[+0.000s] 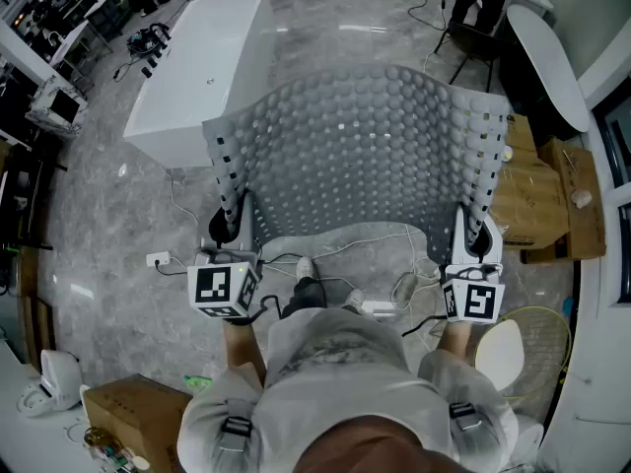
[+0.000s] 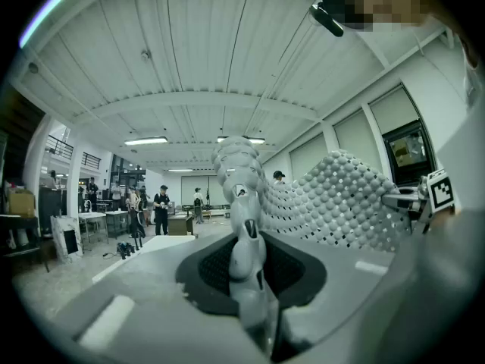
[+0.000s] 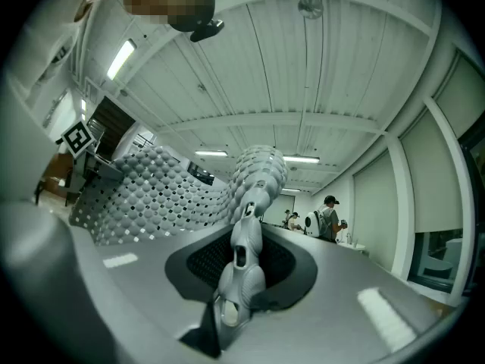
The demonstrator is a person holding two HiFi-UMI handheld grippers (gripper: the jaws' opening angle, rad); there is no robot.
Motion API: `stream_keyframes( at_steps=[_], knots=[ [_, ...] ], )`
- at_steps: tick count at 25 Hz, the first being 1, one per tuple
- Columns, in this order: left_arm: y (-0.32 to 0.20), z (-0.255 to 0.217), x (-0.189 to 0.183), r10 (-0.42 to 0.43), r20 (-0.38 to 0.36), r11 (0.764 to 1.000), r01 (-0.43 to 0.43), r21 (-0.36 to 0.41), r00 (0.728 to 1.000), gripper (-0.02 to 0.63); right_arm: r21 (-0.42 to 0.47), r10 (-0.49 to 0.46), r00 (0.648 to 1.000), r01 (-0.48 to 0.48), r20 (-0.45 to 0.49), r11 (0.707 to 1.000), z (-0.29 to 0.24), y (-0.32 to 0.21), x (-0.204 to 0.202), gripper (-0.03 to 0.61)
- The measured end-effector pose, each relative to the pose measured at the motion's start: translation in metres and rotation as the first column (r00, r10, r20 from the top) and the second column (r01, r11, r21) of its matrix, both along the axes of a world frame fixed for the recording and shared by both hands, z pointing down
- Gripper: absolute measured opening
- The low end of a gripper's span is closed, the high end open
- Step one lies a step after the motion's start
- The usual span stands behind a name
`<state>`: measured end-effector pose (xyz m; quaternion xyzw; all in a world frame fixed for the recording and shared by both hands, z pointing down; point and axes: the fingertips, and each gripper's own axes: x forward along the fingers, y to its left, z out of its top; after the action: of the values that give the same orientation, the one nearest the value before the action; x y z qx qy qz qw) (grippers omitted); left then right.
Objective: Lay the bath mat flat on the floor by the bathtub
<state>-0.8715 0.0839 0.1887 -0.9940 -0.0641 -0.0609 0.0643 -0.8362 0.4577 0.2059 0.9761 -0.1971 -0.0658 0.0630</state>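
While spread aloft, bath mat (image 1: 365,146) corners apparently clamped between jaws.

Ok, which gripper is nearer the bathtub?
Left. The left gripper, clamped on one edge of the bath mat, is close to the near end of the bathtub; the right gripper holds the opposite edge, across the mat.

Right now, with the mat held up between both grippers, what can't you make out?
- Floor beside the bathtub: head view, covered by the raised bath mat.
- Cables on the floor: head view, partly covered by the bath mat and the person's body.
- Pads of the left gripper and right gripper: head view, hidden by the bath mat's edge; their own views show them clamped on it.
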Motion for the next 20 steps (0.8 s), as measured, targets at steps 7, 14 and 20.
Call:
stream_keyframes(
  at_steps=[7, 14, 20],
  knots=[
    [0.019, 0.013, -0.003, -0.006, 0.02, 1.0, 0.006, -0.013, 1.0, 0.063, -0.008, -0.028, 1.0, 0.028, 0.012, 1.0, 0.005, 0.004, -0.004, 0.064],
    [0.001, 0.022, 0.023, -0.021, 0.023, 1.0, 0.021, -0.021, 1.0, 0.063, 0.013, -0.038, 0.999, 0.038, 0.031, 0.999, 0.011, -0.015, 0.032, 0.064],
    [-0.027, 0.036, 0.099, 0.0, 0.037, 1.0, 0.001, -0.019, 0.999, 0.063, -0.019, -0.024, 0.999, 0.025, 0.049, 1.0, 0.02, -0.062, 0.108, 0.064]
  ],
)
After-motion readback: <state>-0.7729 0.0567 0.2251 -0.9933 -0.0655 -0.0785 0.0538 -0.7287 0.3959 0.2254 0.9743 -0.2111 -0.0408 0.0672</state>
